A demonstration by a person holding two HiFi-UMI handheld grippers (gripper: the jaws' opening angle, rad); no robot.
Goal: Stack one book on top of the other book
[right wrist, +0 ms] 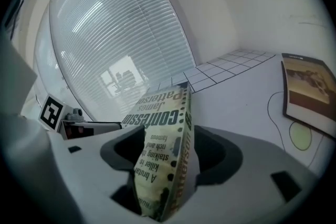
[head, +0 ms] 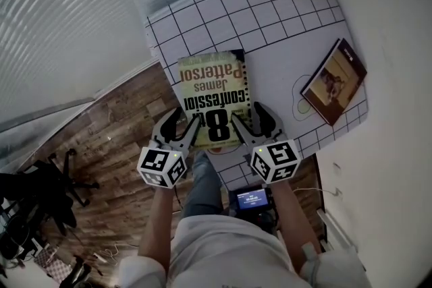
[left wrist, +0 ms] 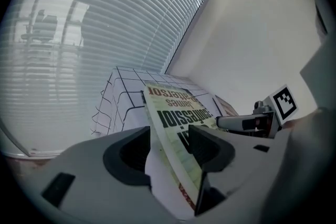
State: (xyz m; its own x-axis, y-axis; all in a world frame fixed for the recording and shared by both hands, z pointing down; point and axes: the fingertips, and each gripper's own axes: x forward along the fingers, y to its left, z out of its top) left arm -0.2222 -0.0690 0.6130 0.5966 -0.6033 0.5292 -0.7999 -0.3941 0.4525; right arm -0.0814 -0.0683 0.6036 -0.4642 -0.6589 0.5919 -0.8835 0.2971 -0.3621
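A yellow-green paperback [head: 211,94] lies cover up at the near edge of the gridded white table [head: 270,10]. My left gripper [head: 182,126] straddles its near left corner and my right gripper [head: 253,121] its near right corner. In the left gripper view the book [left wrist: 173,113] stands between wide jaws, with a gap at the left pad. In the right gripper view the book's spine [right wrist: 163,128] sits between the jaws with room on both sides. A second book with a brown cover [head: 334,81] lies apart at the table's right edge, also in the right gripper view [right wrist: 307,89].
A drawn outline with a pale green circle [head: 304,104] marks the table beside the brown book. Window blinds [head: 81,10] run along the left. Wooden floor [head: 128,125], an office chair [head: 54,179] and a small lit screen [head: 251,199] lie below the table's near edge.
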